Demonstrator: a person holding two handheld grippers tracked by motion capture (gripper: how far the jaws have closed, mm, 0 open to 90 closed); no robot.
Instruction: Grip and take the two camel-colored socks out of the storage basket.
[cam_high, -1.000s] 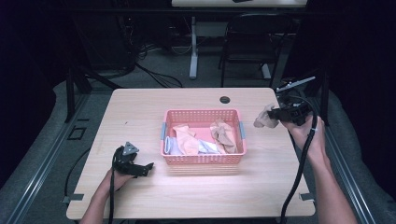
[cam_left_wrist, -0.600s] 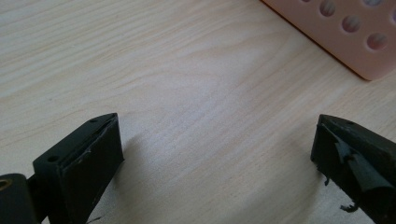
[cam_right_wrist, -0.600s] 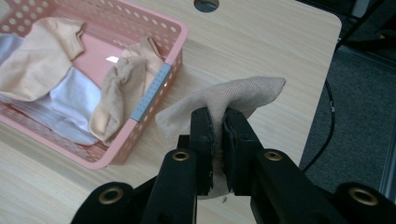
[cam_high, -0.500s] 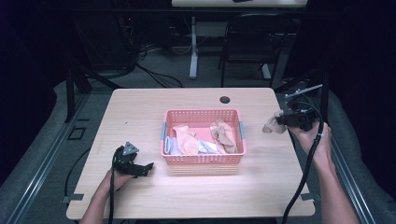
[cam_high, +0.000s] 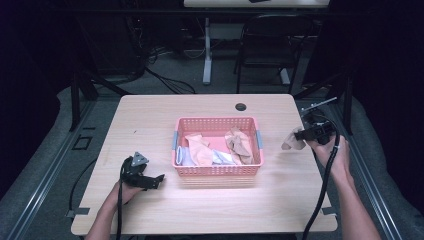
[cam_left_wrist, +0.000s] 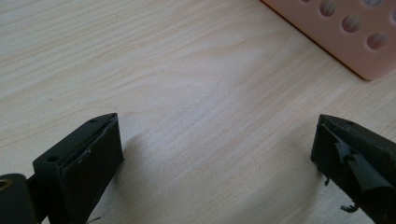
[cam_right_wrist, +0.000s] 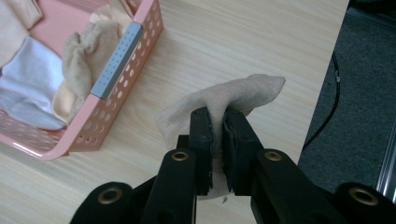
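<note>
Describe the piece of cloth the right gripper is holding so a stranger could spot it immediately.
Start at the pink basket in the middle of the wooden table, then look right to the table's edge. There the right gripper pinches a beige cloth. Unlike the other cloths, it is outside the basket.

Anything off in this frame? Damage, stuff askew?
The pad on one of the left gripper's fingers looks torn, with frayed black bits hanging off. Otherwise nothing stands out: the basket sits square on the table, and the right gripper pinches a beige cloth.
</note>
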